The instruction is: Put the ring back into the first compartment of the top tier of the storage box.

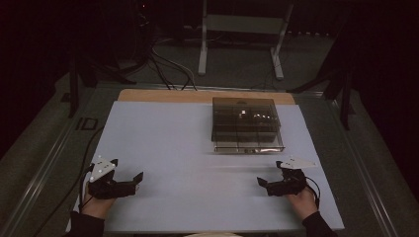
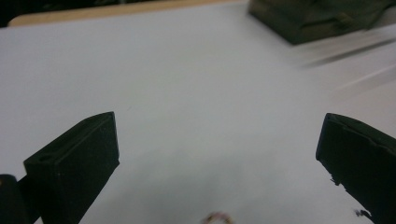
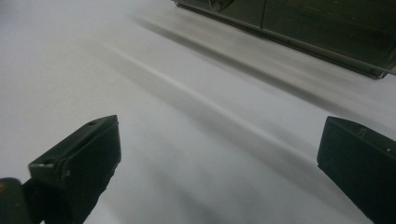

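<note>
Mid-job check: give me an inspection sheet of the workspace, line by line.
Surface: white sheet over a wooden table.
Job's things: smoky clear box with compartments, lid closed, far right of centre; contents unclear.
Clutter: nothing seen.
Grippers: left gripper and right gripper open, empty, resting at the near edge.
Cables: one trails from each gripper; a bundle on the floor beyond.
Surroundings: dark room, white frame behind.

The white sheet [image 1: 188,148] lies bare across its near and left parts — open room for either gripper. The one obstacle is the dark transparent box [image 1: 245,123], standing toward the far right, well apart from both — bare sheet lies all round it.
</note>
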Available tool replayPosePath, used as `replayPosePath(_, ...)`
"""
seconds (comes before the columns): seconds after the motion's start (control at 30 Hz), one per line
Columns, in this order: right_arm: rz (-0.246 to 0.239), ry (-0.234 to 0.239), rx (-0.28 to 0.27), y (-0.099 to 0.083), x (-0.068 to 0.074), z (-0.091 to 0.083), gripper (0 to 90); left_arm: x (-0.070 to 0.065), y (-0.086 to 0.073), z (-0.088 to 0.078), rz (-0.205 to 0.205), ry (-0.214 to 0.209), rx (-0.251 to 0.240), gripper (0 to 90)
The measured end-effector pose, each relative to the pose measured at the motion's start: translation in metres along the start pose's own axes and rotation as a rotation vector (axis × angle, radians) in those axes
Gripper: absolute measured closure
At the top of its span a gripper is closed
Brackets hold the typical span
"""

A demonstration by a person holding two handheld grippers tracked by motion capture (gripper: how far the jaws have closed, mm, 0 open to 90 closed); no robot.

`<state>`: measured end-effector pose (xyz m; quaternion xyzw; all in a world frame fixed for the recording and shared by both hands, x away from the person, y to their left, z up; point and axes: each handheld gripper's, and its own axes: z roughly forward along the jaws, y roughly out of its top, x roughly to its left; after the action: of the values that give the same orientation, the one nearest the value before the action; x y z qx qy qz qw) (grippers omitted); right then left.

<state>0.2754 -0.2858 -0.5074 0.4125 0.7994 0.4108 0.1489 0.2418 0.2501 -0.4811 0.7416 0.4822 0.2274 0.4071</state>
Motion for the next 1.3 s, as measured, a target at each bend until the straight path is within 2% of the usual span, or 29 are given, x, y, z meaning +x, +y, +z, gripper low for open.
replayPosePath(0.23, -0.001, 0.003, 0.001, 0.000, 0.000, 0.000, 0.0, 0.003, -0.004, 0.008, -0.030, 0.024, 0.133, 1.0)
replayPosePath(0.3, -0.003, 0.004, 0.000, 0.000, -0.001, -0.001, 0.0, 0.004, -0.005, 0.008, -0.036, 0.046, 0.157, 8.3)
replayPosePath(0.43, -0.002, 0.004, 0.002, -0.001, -0.001, -0.001, 0.0, 0.006, -0.007, 0.009, -0.043, 0.020, 0.201, 10.4)
replayPosePath(0.47, -0.001, 0.002, 0.002, -0.001, -0.001, -0.001, 0.0, 0.006, -0.008, 0.010, -0.038, 0.011, 0.212, 15.3)
replayPosePath(0.57, -0.001, 0.003, 0.001, 0.000, -0.001, -0.001, 0.0, 0.004, -0.011, 0.013, -0.010, -0.003, 0.259, 20.0)
replayPosePath(0.63, -0.002, 0.003, 0.001, 0.000, -0.001, -0.001, 0.0, 0.004, -0.012, 0.014, -0.002, -0.004, 0.263, 30.9)
replayPosePath(0.77, -0.001, 0.004, 0.002, -0.001, -0.001, -0.001, 0.0, 0.004, -0.013, 0.015, 0.013, -0.017, 0.288, 39.5)
replayPosePath(0.83, 0.000, 0.004, 0.003, -0.001, 0.000, 0.000, 0.0, 0.002, -0.014, 0.017, 0.031, 0.005, 0.302, 46.6)
replayPosePath(0.93, -0.001, 0.005, 0.004, -0.001, -0.001, 0.000, 0.0, 0.003, -0.015, 0.018, 0.035, 0.015, 0.314, 54.3)
replayPosePath(1.07, -0.001, 0.004, 0.002, -0.001, -0.001, -0.001, 0.0, 0.002, -0.015, 0.018, 0.040, 0.022, 0.314, 62.9)
replayPosePath(1.23, -0.003, 0.004, 0.003, -0.001, -0.001, -0.001, 0.0, 0.004, -0.016, 0.020, 0.021, -0.001, 0.327, 74.7)
replayPosePath(1.3, -0.004, 0.002, 0.003, -0.001, -0.001, -0.001, 0.0, 0.004, -0.017, 0.022, 0.027, 0.001, 0.338, 74.9)
